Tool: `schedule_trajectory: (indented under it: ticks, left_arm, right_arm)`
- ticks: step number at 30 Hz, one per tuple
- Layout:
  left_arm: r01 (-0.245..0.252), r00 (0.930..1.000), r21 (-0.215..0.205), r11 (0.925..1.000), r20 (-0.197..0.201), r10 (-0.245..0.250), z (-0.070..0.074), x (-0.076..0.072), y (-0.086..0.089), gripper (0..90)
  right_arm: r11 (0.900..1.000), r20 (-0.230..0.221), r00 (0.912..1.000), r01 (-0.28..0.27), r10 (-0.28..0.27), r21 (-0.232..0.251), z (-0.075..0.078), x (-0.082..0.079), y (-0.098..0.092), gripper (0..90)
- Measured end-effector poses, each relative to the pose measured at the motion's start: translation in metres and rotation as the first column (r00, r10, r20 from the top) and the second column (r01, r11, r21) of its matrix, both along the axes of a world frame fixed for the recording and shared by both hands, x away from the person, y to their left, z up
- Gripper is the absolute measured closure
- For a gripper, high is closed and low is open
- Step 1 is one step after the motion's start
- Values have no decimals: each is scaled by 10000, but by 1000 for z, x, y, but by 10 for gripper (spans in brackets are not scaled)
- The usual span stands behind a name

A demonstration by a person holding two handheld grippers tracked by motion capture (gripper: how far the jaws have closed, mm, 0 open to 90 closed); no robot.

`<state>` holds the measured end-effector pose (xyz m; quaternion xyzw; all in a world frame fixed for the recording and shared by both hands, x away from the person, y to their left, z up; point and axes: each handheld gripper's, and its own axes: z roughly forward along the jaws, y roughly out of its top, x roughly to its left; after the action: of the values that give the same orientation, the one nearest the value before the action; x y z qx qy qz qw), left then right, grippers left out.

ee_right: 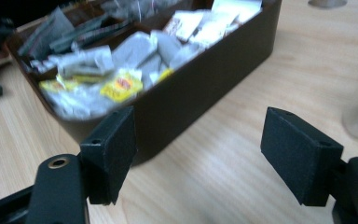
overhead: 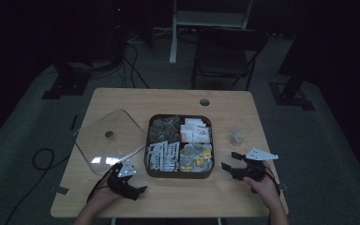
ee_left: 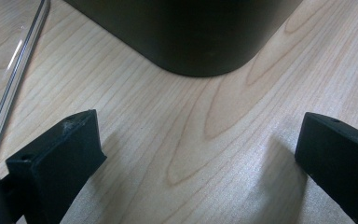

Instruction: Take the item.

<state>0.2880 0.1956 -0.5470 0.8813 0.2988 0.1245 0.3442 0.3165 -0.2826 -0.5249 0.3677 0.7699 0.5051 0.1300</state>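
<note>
A dark square box [overhead: 178, 175] with four compartments of tea bags and sachets sits mid-table. My left gripper [overhead: 139, 191] rests low on the table left of the box's near corner, open with only bare wood between its jaws; the box's rounded corner [ee_left: 200, 56] lies just ahead of it. My right gripper [overhead: 230, 161] hovers low to the right of the box, open and empty, pointing at the box's side wall [ee_right: 200, 88]. Yellow-labelled sachets [ee_right: 121, 86] fill the nearest compartment. A small clear glass [overhead: 240, 134] stands right of the box.
A clear square lid [overhead: 110, 140] with a brass knob lies flat left of the box; its edge [ee_left: 9, 88] runs beside my left jaw. A cable hole [overhead: 205, 101] is at the table's far side. A chair [overhead: 227, 51] stands beyond the table.
</note>
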Motion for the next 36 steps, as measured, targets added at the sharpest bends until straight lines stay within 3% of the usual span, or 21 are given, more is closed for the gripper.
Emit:
schedule_trajectory:
  ticks: [5, 9, 14, 25, 31, 33, 36]
  left_arm:
    - [-1, 10000, 0, 10000, -2, 1, 0, 0, 0, 11]
    - [-1, 10000, -3, 10000, -2, 1, 0, 0, 0, 11]
    - [-4, 10000, -5, 10000, -1, 4, 0, 0, 0, 11]
    - [5, 10000, -7, 10000, -5, -5, 0, 0, 0, 11]
    - [14, 10000, 3, 10000, 5, -14, 0, -1, 1, 11]
    - [8, 10000, 3, 10000, 4, -8, 0, -1, 1, 11]
    - [5, 10000, 9, 10000, 4, -5, 0, -1, 1, 10]
  right_arm:
    - [9996, -147, 9999, 46, -51, -283, -8, -3, -1, 256]
    - [9951, -249, 9997, -36, 11, -987, -18, -7, 0, 256]
    - [9926, -321, 9994, -130, 92, -1204, -21, -9, 1, 239]
    - [9768, -1135, 9933, -460, 225, -2090, -24, -9, 6, 223]
    - [9684, -989, 9947, -515, 280, -2441, -24, -10, 9, 210]
    - [9528, -695, 9966, -620, 432, -2971, -25, -11, 12, 193]
    - [9505, -743, 9963, -643, 436, -3040, -25, -11, 15, 164]
